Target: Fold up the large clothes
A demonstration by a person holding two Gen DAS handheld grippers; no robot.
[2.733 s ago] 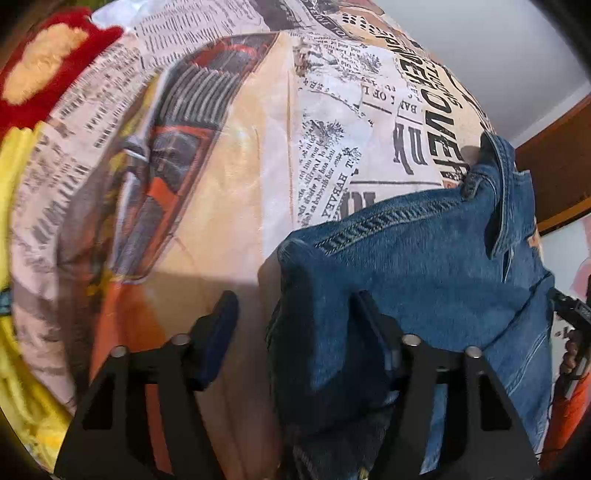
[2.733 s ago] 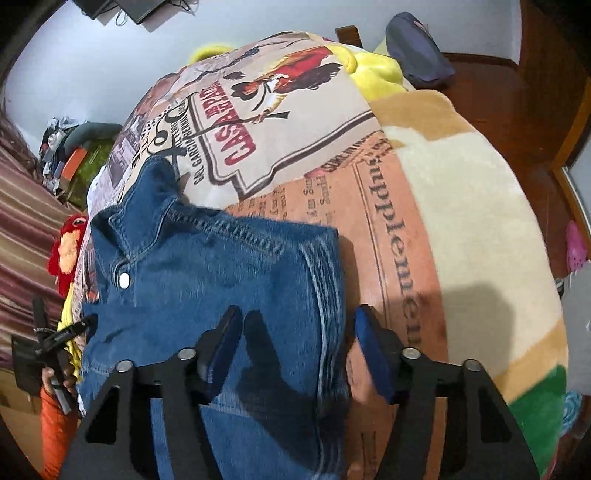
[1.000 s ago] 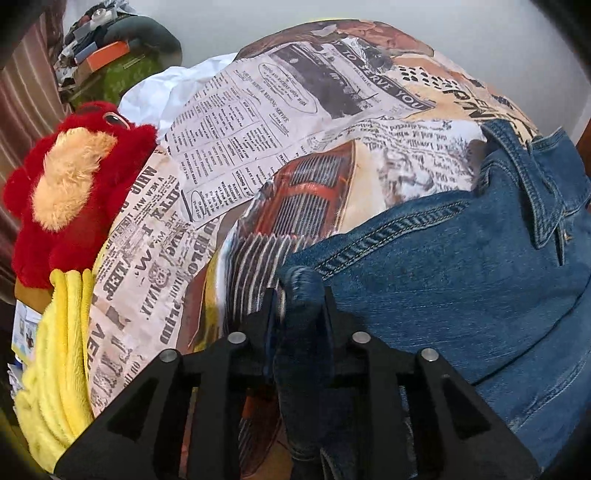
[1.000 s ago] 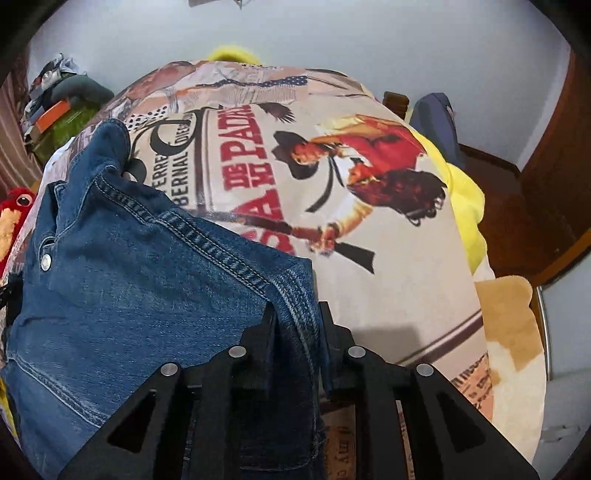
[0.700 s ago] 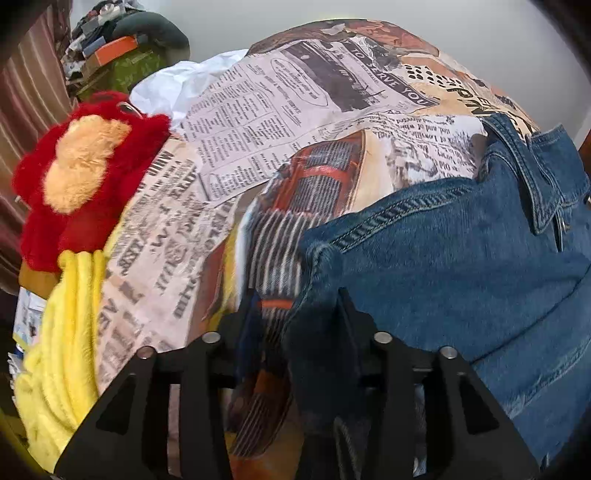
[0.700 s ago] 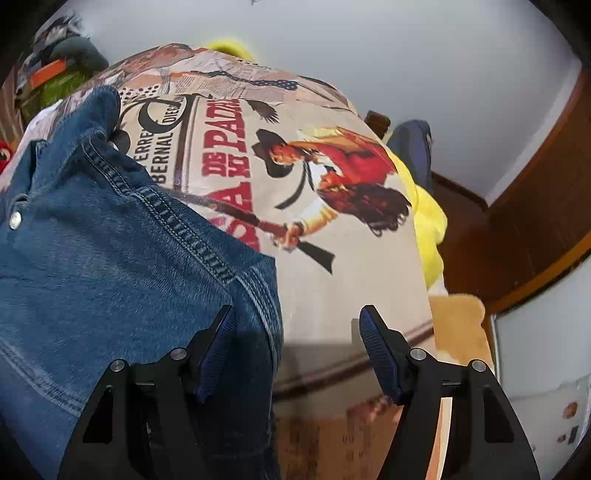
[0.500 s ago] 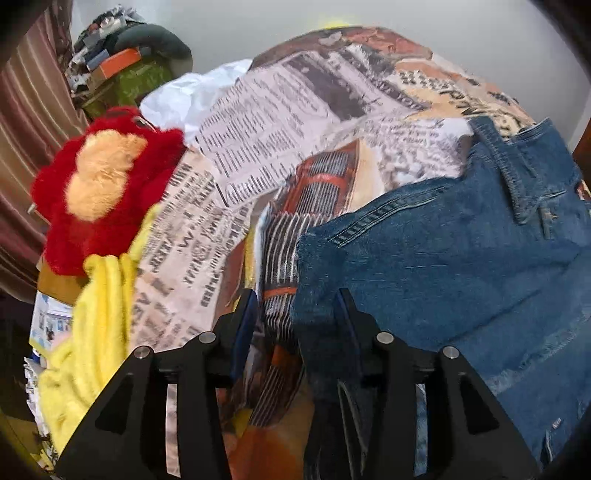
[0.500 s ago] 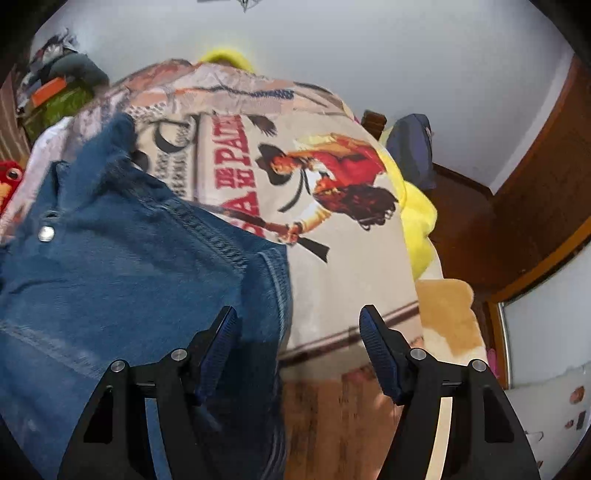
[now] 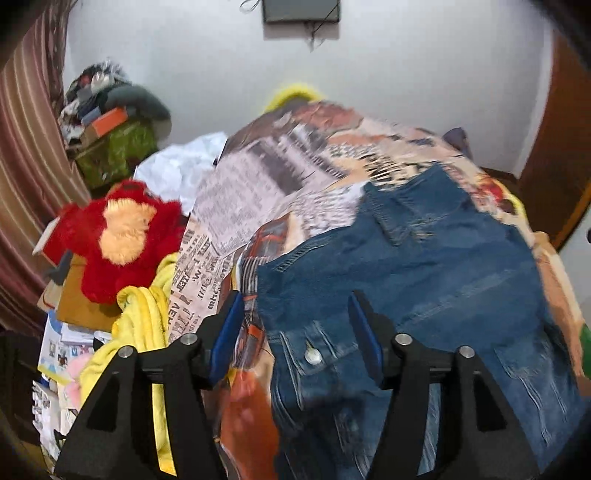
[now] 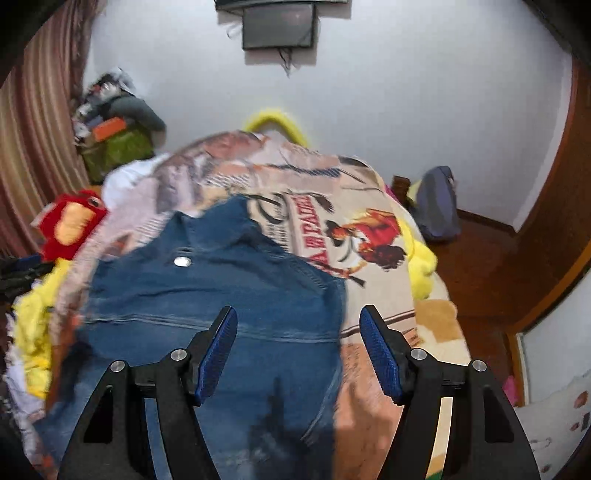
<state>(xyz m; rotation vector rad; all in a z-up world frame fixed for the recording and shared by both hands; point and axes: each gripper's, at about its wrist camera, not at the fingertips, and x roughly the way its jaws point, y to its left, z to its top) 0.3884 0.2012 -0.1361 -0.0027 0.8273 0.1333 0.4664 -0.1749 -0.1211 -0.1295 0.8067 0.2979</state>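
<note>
A blue denim jacket [image 9: 424,273] lies spread on a bed covered by a newspaper-print blanket [image 9: 258,192]. My left gripper [image 9: 295,325] is open and empty, raised above the jacket's left edge near a chest-pocket button. In the right wrist view the jacket [image 10: 207,295] fills the lower left, collar pointing away. My right gripper [image 10: 299,339] is open and empty above the jacket's right edge, over the blanket [image 10: 369,229].
A red plush toy [image 9: 118,236] and a yellow towel [image 9: 144,317] lie at the bed's left side. Piled boxes and clothes [image 9: 110,125] stand in the far left corner. A grey bag [image 10: 439,203] lies on the wooden floor to the right. A screen [image 10: 279,26] hangs on the wall.
Both grippers were shut on the jacket's corners a second ago. They have opened, let go of the denim, and pulled up and back from the bed.
</note>
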